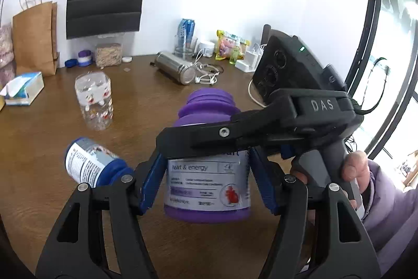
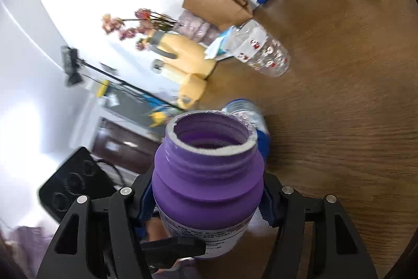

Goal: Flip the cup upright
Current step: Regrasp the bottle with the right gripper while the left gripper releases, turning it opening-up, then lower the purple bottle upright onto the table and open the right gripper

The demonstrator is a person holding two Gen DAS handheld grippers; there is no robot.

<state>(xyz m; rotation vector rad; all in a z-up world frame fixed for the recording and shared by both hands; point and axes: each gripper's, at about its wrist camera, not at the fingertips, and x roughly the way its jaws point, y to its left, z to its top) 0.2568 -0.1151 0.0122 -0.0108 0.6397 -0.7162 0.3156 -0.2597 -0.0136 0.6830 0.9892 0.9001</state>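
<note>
The clear cup [image 1: 94, 101] with red cartoon prints stands on the brown table [image 1: 146, 106], seemingly mouth down, left of and beyond both grippers; in the right wrist view the cup [image 2: 261, 54] appears tilted and blurred. Neither gripper touches it. My left gripper [image 1: 206, 157] is shut on the sides of an open purple bottle [image 1: 209, 182] with its blue pads. My right gripper [image 2: 207, 190] is shut on the same purple bottle [image 2: 206, 174], and one of its black fingers [image 1: 209, 134] crosses the bottle's shoulder from the right.
A blue-capped bottle [image 1: 91, 164] lies on its side just left of the grippers. Farther back are a steel flask [image 1: 175, 67], earphones, a tissue box [image 1: 23, 88], a paper bag [image 1: 35, 41], jars and a can [image 1: 186, 29]. A black device [image 1: 287, 69] sits right. A hand [image 1: 352, 166] holds the right gripper's handle.
</note>
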